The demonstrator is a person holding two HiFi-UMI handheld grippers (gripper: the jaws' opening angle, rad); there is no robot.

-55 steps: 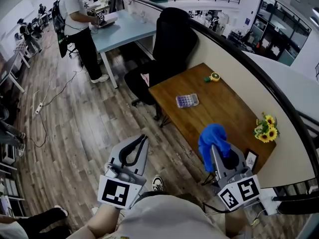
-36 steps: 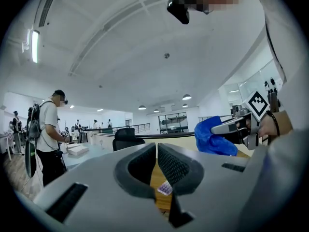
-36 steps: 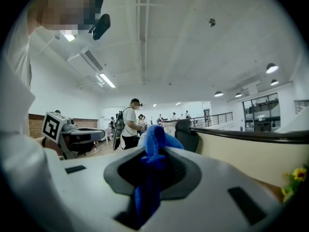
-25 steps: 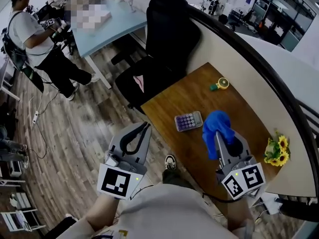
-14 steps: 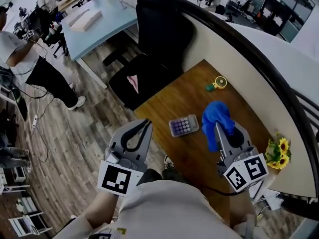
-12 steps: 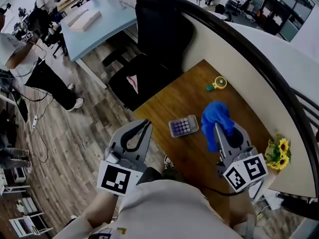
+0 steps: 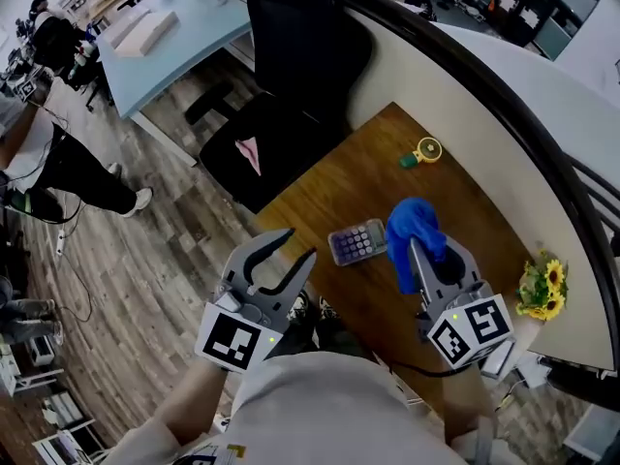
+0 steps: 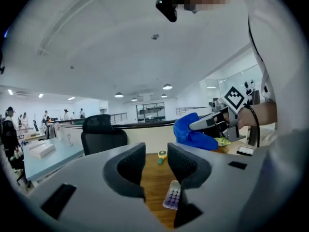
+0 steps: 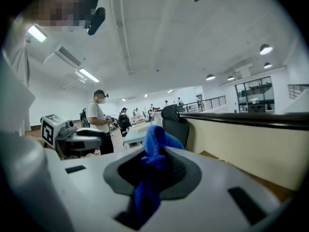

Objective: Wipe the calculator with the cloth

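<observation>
A small calculator [image 7: 356, 243] with purple keys lies near the front edge of the brown wooden table [image 7: 465, 187]; the left gripper view has the calculator [image 8: 172, 195] just beyond the jaws. My left gripper [image 7: 298, 243] hovers at the table's front-left edge, close to the calculator. Its jaws are opening, and the left gripper [image 8: 155, 151] has nothing between them. My right gripper [image 7: 415, 250] is shut on a blue cloth [image 7: 412, 231] just right of the calculator. The cloth [image 9: 150, 166] hangs bunched between the jaws.
A yellow and green gadget [image 7: 422, 150] lies at the table's far side, and sunflowers [image 7: 542, 283] stand at its right end. A black office chair [image 7: 291, 76] stands behind the table's left corner. A pale blue desk [image 7: 184, 22] and a person [image 7: 39, 153] are farther left.
Both grippers have come forward and down toward the table, and the calculator now lies close before them. The left jaws have parted from shut. The cloth stays in the right gripper.
</observation>
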